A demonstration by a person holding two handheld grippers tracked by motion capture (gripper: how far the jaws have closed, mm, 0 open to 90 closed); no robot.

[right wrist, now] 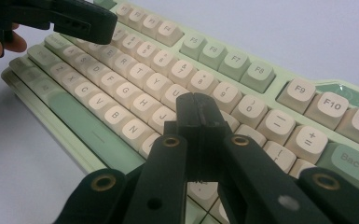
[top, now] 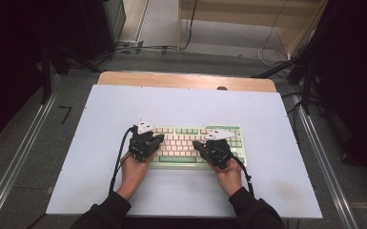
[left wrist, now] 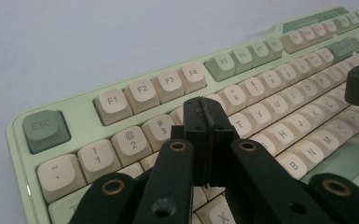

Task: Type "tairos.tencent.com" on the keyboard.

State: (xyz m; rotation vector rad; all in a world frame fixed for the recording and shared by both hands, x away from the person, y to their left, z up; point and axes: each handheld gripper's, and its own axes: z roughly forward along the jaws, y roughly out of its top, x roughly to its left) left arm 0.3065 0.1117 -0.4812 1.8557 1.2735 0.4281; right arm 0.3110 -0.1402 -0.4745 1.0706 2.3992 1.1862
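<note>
Item one: keyboard, pale green case with cream keycaps and a few green ones. In my high view it lies at the centre of the frame, slightly below the middle, flat on the white table, its long side running left to right. A strip of bare wood shows along the table's far edge, at the top of the white sheet.

Item two: left gripper, black, grey three-cornered plate on top. I see it at the keyboard's left end in the high view, held by the left hand coming up from the bottom. In the left gripper view its two jaws are pressed flat together, nothing between them, the tip sitting over the number row near the 4 and 5 keys. Whether it touches a keycap I cannot tell.

Item three: right gripper, same build. It sits over the keyboard's right half in the high view, held by the right hand. In the right gripper view its jaws are likewise closed tight on each other with nothing held, the tip above the letter keys near K and the 9 key. Contact with the keys I cannot judge. The other gripper shows at the upper left of that view.

Item four: dark sleeves at the bottom edge of the high view.
</note>
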